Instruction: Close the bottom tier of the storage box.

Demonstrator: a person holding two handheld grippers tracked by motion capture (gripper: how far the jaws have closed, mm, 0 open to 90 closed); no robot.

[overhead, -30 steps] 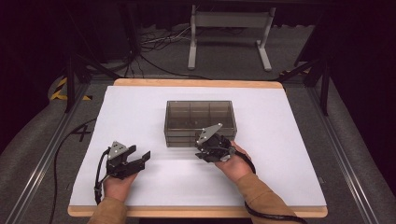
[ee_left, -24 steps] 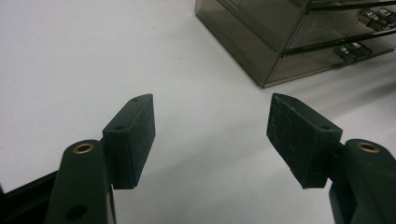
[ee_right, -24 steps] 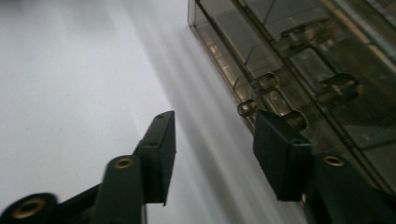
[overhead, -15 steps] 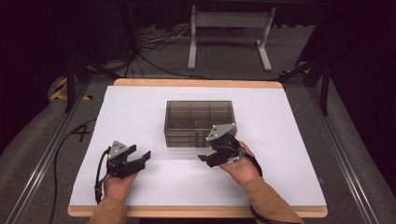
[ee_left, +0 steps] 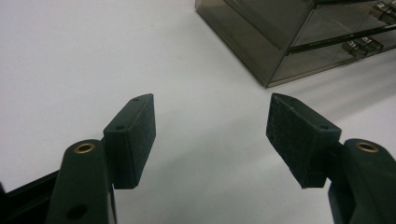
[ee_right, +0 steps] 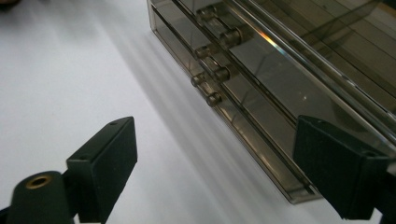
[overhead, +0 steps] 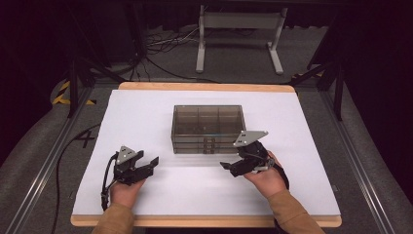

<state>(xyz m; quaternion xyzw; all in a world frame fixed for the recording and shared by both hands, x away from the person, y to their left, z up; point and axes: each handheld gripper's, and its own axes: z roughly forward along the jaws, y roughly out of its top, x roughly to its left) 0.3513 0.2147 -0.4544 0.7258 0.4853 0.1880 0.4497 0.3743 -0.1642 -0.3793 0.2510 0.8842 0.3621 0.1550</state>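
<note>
A smoky clear drawer box [overhead: 208, 127] stands at the middle of the white table [overhead: 141, 117], with small handles [overhead: 208, 144] on its near face. My left gripper [overhead: 150, 165] rests open at the near left, well apart from the box, with nothing between its jaws. In the left gripper view the gripper [ee_left: 210, 105] points past the box's corner [ee_left: 280, 42]. My right gripper [overhead: 228, 168] hovers open just in front of the box's right end, pointing left. In the right gripper view the gripper [ee_right: 212, 122] faces the drawer fronts [ee_right: 261, 116] and their knobs [ee_right: 212, 74].
The table's wooden edge [overhead: 204, 222] runs along the near side. Metal rails [overhead: 44, 165] flank the table. Behind it, on the floor, stand a grey frame [overhead: 238, 29] and loose cables [overhead: 160, 48].
My right gripper has drawn away from the drawer fronts, to the right and slightly towards the person. The left gripper has stayed put.
</note>
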